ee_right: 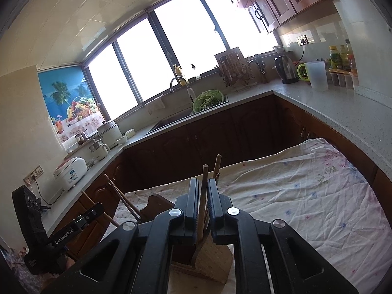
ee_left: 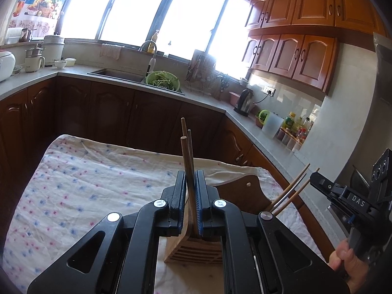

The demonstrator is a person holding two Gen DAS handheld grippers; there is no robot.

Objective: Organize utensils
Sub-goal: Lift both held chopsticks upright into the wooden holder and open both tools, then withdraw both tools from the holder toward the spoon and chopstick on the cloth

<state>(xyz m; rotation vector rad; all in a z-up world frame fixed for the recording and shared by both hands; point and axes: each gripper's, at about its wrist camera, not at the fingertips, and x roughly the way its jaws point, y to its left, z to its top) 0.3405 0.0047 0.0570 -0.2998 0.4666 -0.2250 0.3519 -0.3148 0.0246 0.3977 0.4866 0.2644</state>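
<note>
A wooden utensil holder (ee_left: 193, 250) stands on the cloth-covered table (ee_left: 85, 183); it also shows in the right wrist view (ee_right: 210, 257). My left gripper (ee_left: 190, 178) is shut on a bundle of brown chopsticks (ee_left: 186, 152) that stand upright over the holder. My right gripper (ee_right: 202, 186) is shut on more chopsticks (ee_right: 203, 191), also upright over the holder. The right gripper (ee_left: 316, 178) shows at the right of the left wrist view with its chopsticks (ee_left: 291, 191) sticking out. The left gripper (ee_right: 98, 208) shows at the left of the right wrist view.
The table wears a white floral cloth (ee_right: 306, 191). A grey counter (ee_left: 147, 80) runs behind with a sink (ee_left: 117, 73), a green colander (ee_left: 163, 80), a kettle (ee_left: 245, 100), a white pitcher (ee_left: 272, 125), bottles (ee_left: 296, 125) and a rice cooker (ee_right: 71, 171).
</note>
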